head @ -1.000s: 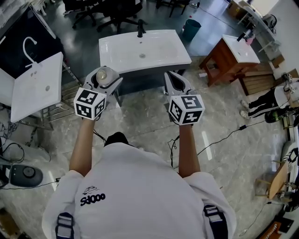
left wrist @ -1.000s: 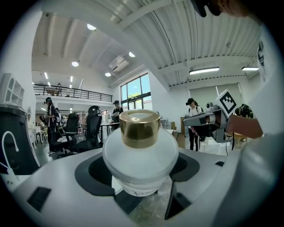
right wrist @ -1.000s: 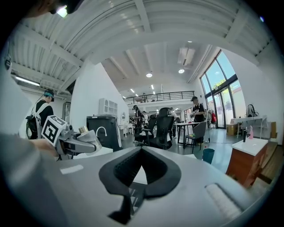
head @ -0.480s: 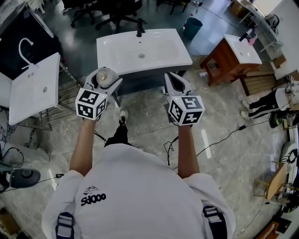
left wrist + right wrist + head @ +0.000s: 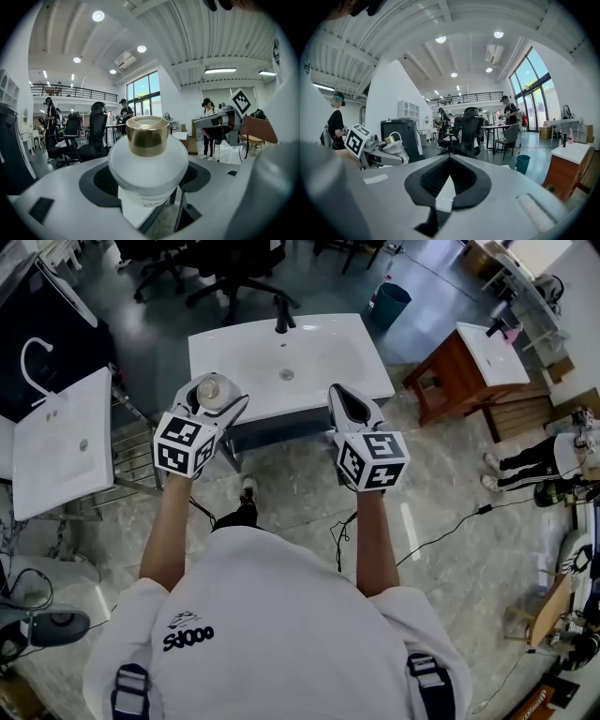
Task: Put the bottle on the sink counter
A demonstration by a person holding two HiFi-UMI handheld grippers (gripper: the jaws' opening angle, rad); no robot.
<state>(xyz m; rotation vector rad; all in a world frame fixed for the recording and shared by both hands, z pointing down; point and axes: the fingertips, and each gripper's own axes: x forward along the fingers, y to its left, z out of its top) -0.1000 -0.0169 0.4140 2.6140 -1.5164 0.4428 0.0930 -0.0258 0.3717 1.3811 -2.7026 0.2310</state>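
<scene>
A white bottle (image 5: 213, 390) with a gold cap (image 5: 147, 135) stands upright between the jaws of my left gripper (image 5: 214, 401), which is shut on its round body (image 5: 148, 164). In the head view it hangs over the front left corner of the white sink counter (image 5: 333, 352), whose black faucet (image 5: 280, 312) is at the back. My right gripper (image 5: 348, 405) is level with it at the counter's front right edge, shut, with nothing between its pads (image 5: 454, 180). The right gripper view shows the left gripper and bottle (image 5: 393, 146) off to its left.
A second white basin (image 5: 56, 442) on a metal rack stands to the left. A wooden cabinet with a basin (image 5: 469, 367) is to the right, a teal bin (image 5: 391, 301) and office chairs (image 5: 234, 277) behind. Cables cross the marble floor (image 5: 450, 517). People stand in the background.
The sink counter has come nearer, and both grippers now overlap its front edge. The bottle stays held in the left gripper; the right stays shut.
</scene>
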